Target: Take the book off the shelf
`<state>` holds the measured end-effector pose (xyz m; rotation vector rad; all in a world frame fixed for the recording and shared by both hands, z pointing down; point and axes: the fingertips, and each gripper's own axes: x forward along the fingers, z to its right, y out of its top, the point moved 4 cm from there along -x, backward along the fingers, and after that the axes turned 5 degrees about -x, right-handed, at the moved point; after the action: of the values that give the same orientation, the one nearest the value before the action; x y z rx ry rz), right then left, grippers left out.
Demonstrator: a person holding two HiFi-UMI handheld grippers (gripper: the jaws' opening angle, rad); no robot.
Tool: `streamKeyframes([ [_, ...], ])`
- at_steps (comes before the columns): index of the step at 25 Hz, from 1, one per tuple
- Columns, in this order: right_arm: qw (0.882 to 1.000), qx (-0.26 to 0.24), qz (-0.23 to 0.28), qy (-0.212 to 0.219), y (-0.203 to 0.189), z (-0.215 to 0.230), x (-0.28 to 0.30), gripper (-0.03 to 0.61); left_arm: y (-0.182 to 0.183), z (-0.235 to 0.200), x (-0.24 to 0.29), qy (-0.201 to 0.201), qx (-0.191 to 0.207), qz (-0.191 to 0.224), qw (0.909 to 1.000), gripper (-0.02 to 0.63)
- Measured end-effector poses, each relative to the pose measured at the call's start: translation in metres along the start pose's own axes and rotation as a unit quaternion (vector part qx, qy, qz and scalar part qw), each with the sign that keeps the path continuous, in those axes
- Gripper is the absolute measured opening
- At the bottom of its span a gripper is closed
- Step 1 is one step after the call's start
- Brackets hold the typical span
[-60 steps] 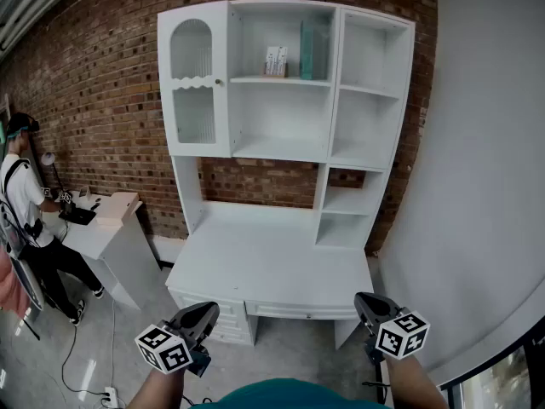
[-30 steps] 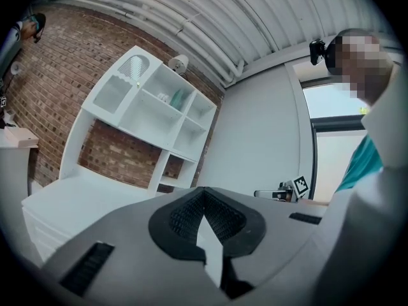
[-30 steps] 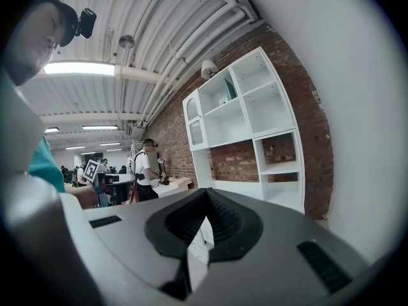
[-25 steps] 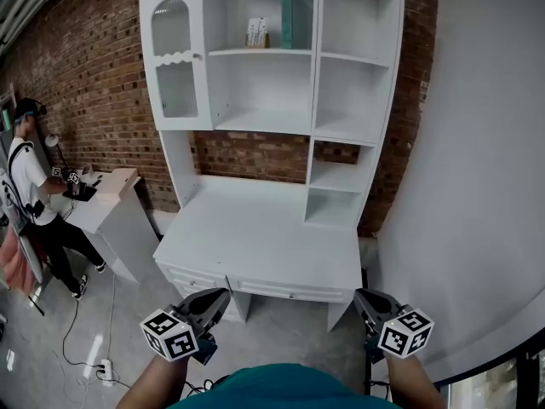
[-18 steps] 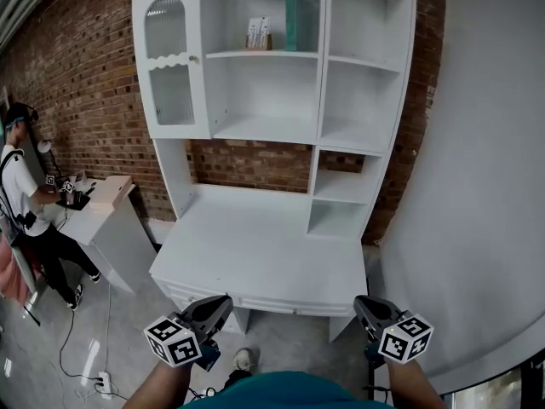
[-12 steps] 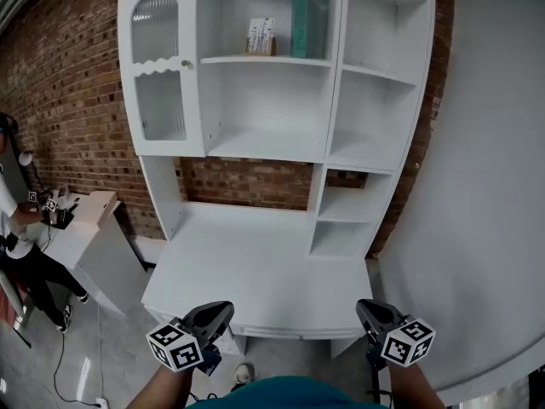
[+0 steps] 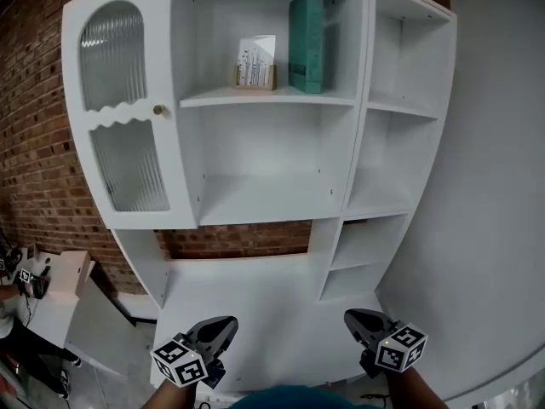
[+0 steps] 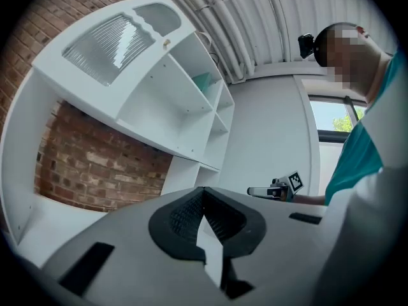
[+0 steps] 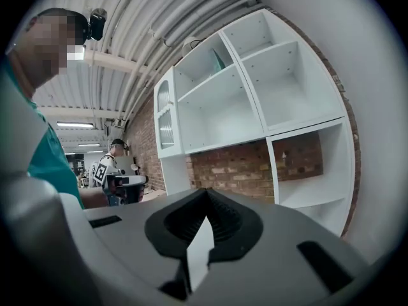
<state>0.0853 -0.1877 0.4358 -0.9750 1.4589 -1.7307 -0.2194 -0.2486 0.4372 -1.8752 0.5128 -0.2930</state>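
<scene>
Book (image 7: 306, 41) far off up top. Nearest, left claw (image 7: 226, 323) and right claw (image 7: 351, 316), both closed and empty, square markers on cubes. Beyond, white tabletop (image 7: 272, 305). Farthest, top shelf (image 7: 264, 99): teal, upright, thick, just right of printed card (image 7: 256, 60); lettering unreadable.

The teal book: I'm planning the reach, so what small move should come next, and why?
Probably raise the right gripper toward the teal book. The book stands upright on the upper shelf, beside a small card stand; that gripper and the left gripper are low by the desk, jaws together, holding nothing.
</scene>
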Motion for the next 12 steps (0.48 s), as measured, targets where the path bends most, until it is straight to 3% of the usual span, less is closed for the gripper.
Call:
streamKeyframes([
  [4,1.0,-0.002,-0.011,-0.003,0.002,0.008,0.029,0.021,0.013,-0.032,0.011,-0.005,-0.001,-0.002,1.0,0.006],
  [12,1.0,-0.013,-0.005,0.021,0.024,0.041,0.065,0.021,0.034,-0.06,0.026,0.032,0.008,0.02,0.9993,0.006],
])
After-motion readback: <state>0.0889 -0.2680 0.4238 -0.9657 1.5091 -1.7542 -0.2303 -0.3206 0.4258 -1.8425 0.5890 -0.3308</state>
